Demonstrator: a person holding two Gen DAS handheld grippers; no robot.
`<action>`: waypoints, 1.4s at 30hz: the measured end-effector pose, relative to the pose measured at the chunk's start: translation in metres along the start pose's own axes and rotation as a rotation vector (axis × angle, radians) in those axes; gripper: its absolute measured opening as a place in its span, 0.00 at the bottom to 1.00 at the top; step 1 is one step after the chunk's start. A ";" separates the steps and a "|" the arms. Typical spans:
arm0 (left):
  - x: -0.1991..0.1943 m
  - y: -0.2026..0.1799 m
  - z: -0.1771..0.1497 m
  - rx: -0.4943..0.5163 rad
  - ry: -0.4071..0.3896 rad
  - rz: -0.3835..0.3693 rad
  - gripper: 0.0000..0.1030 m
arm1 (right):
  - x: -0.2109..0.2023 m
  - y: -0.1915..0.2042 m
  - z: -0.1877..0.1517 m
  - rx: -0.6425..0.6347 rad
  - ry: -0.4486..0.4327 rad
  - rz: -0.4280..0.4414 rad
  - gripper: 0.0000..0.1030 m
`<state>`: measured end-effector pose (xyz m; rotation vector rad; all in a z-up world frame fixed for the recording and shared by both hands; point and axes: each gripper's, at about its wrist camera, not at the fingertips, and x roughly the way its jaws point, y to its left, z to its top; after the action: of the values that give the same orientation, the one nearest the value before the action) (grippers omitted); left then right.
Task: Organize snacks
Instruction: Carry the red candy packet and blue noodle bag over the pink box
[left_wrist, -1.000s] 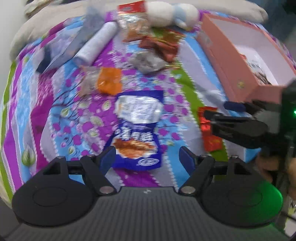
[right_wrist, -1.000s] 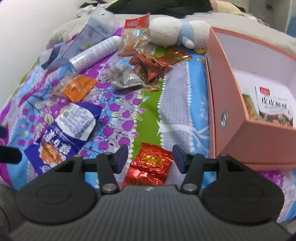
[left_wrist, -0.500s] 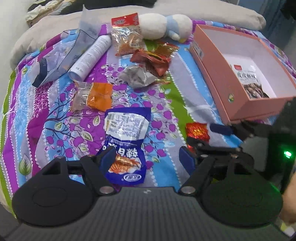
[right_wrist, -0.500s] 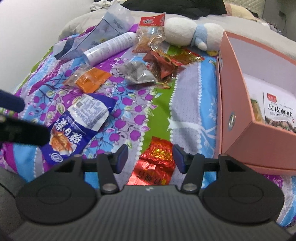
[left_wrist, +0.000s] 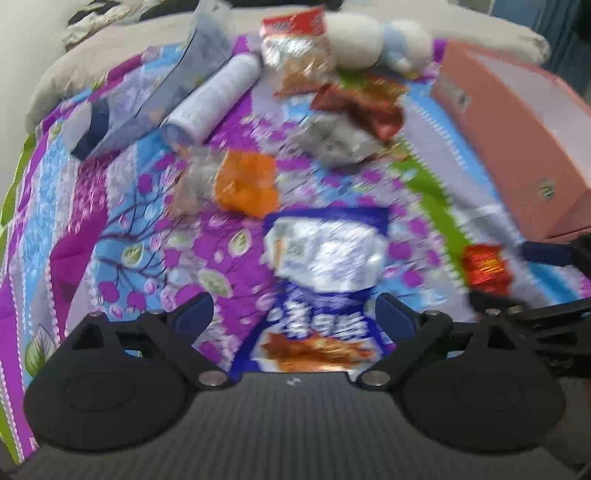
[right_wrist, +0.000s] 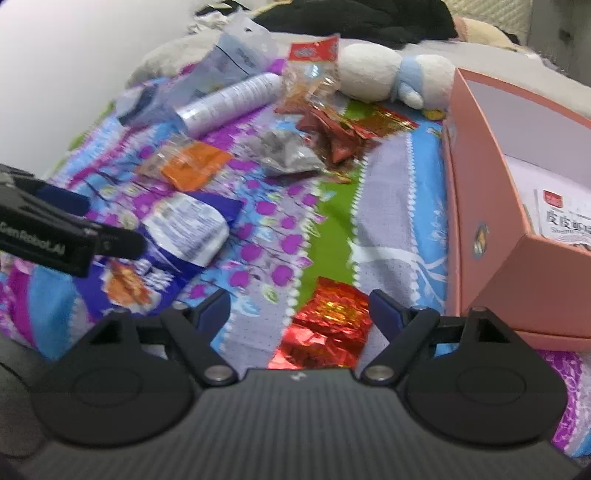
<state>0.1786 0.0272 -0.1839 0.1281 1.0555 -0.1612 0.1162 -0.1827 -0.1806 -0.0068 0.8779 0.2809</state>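
Observation:
My left gripper (left_wrist: 295, 314) is open, with a blue and white snack bag (left_wrist: 325, 288) lying on the bedspread between its fingers. My right gripper (right_wrist: 299, 306) is open, with a red foil packet (right_wrist: 328, 328) lying between its fingers. The red packet also shows in the left wrist view (left_wrist: 485, 266), with the right gripper's fingers around it. The blue bag shows in the right wrist view (right_wrist: 181, 236), partly behind the left gripper's finger (right_wrist: 62, 236). A pink box (right_wrist: 524, 221) stands at the right with a snack pack (right_wrist: 565, 218) inside.
Further back on the patterned bedspread (left_wrist: 147, 229) lie an orange packet (left_wrist: 245, 184), a silver packet (left_wrist: 336, 140), red wrappers (left_wrist: 362, 103), a clear bag with a red header (left_wrist: 295, 55), a white tube (left_wrist: 214, 103) and a plush toy (left_wrist: 376, 40).
The left gripper has dropped lower and closer over the blue bag, blurring its view. The right gripper stays open around the red packet, slightly lower.

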 end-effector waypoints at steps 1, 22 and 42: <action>0.008 0.005 -0.003 -0.007 0.001 -0.007 0.94 | 0.003 0.000 -0.002 0.003 0.009 -0.015 0.81; 0.065 -0.006 -0.006 -0.037 -0.014 -0.026 0.95 | 0.029 -0.001 -0.019 0.087 -0.011 -0.082 0.55; 0.027 0.007 -0.032 -0.414 -0.043 -0.061 0.51 | 0.008 -0.023 -0.022 0.146 -0.029 -0.038 0.55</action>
<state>0.1657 0.0383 -0.2228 -0.2802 1.0303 0.0016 0.1099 -0.2052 -0.2039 0.1157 0.8668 0.1801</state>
